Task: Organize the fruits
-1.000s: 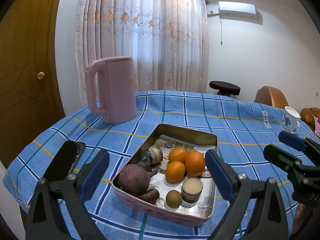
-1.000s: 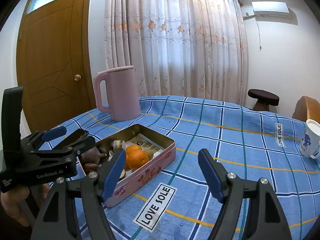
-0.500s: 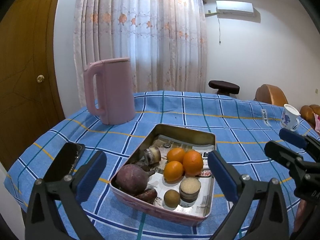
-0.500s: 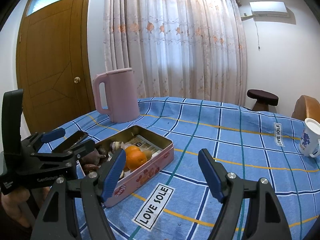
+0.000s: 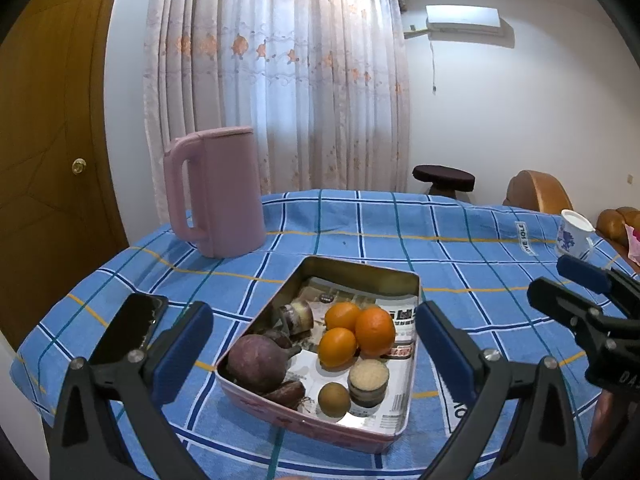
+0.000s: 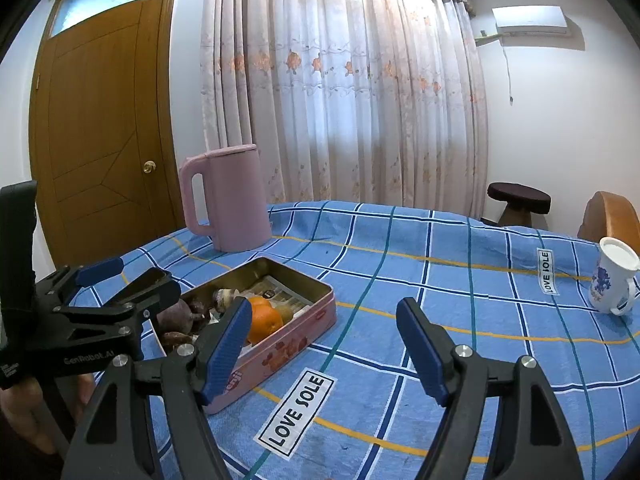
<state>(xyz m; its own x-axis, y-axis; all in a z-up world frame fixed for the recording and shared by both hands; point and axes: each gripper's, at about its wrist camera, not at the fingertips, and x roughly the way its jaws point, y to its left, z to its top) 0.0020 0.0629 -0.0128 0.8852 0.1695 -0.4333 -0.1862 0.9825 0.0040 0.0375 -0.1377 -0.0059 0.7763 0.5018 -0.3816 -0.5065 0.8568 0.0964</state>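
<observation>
Left wrist: fruit tin (image 5: pixel 362 276) between open hand-held gripper (image 5: pixel 312 344) fingers.

The left gripper (image 5: pixel 310 344), black-framed with blue ribbed pads, has just been opening — its two fingers now stand wider apart than a second ago, flanking the pink rectangular metal tin (image 5: pixel 280 410) without touching it. Nothing sits between the pads; the tin's near end simply shows in the gap. In the left wrist view the tin and the tall pink plastic jug (image 5: pixel 218 196) have slid slightly to the left of the picture — a small shift of viewpoint.
</observation>
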